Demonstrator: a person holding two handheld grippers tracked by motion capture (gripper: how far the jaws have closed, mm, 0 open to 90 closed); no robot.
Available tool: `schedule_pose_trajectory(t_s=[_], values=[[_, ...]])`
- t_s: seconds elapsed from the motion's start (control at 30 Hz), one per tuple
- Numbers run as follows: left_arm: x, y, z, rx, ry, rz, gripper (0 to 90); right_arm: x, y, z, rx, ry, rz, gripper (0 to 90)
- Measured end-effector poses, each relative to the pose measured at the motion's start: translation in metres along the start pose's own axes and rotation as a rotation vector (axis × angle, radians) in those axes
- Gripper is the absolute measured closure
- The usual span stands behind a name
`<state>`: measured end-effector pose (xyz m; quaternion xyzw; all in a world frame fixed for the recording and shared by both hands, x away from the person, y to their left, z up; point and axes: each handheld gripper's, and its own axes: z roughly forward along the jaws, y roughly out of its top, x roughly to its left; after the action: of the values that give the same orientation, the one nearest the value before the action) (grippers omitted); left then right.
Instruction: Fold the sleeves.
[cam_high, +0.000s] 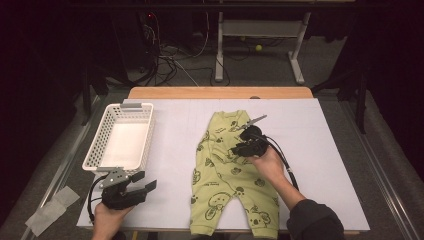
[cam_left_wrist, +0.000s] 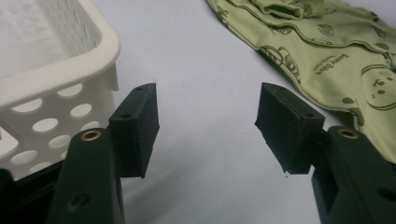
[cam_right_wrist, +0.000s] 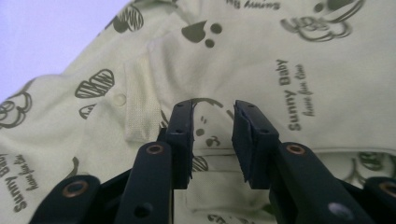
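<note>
A light green baby romper (cam_high: 232, 170) printed with dark animal figures lies flat on the white tabletop, legs toward the person. My right gripper (cam_high: 235, 150) hovers low over its chest. In the right gripper view the jaws (cam_right_wrist: 212, 126) stand a little apart over the snap placket of the romper (cam_right_wrist: 280, 60), with no cloth pinched between the pads. My left gripper (cam_high: 145, 181) rests at the table's near left, just in front of the basket. Its jaws (cam_left_wrist: 208, 116) are wide open over bare table, with the romper's edge (cam_left_wrist: 327, 51) off to the right.
A white perforated plastic basket (cam_high: 95, 145) stands at the left of the table, its corner (cam_left_wrist: 56, 79) close to the left jaw. The white sheet (cam_high: 310, 150) has bare room right of the romper. Cables and a desk frame lie on the floor beyond.
</note>
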<state>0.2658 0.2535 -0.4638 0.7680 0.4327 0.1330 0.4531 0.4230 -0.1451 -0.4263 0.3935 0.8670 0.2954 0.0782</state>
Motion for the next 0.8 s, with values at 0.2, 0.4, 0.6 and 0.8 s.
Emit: schedule_pose_trajectory(t_s=[0.2, 0.4, 0.6, 0.8], values=[[0.0, 0.0, 0.0, -0.001, 0.001, -0.003, 36.6, -0.005, -0.002, -0.018, -0.045, -0.019, 0.011, 62.0], [0.0, 0.0, 0.0, -0.001, 0.002, -0.003, 36.6, -0.009, -0.007, -0.032, -0.082, -0.049, 0.018, 55.5], [0.0, 0.0, 0.0, 0.0, 0.003, -0.003, 36.6, -0.013, -0.015, -0.041, -0.099, -0.046, 0.04, 49.8], [0.001, 0.0, -0.002, -0.008, 0.007, -0.005, 36.6, -0.019, -0.023, -0.051, -0.132, -0.06, 0.059, 49.1]])
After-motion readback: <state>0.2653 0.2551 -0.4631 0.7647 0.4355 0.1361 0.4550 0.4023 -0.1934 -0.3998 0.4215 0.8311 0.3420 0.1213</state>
